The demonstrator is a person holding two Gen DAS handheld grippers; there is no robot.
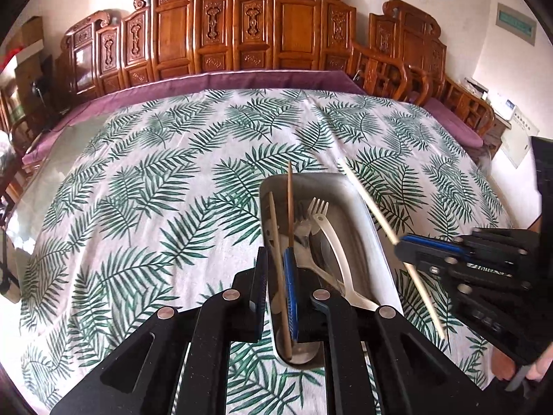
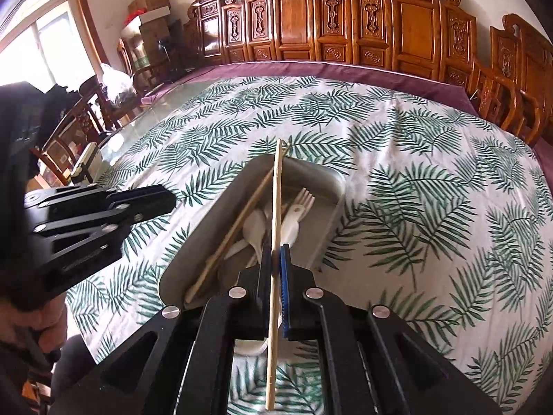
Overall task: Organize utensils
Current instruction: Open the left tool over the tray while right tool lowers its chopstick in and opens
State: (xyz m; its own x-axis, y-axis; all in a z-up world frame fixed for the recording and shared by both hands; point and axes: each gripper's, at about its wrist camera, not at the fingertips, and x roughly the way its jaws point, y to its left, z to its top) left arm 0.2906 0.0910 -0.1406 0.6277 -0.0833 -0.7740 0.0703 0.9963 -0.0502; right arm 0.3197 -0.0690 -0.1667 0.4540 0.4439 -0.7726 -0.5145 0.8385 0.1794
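Three chopsticks [image 2: 274,228], one fork [image 1: 319,207]

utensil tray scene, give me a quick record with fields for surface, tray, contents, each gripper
surface: table under a leaf-print cloth
tray: grey oblong tray on the cloth
contents: white fork, light chopstick, other pale utensils, partly hidden
left gripper: jaws shut on a brown chopstick above the tray
right gripper: jaws shut on a light chopstick above the tray
background: carved wooden chairs
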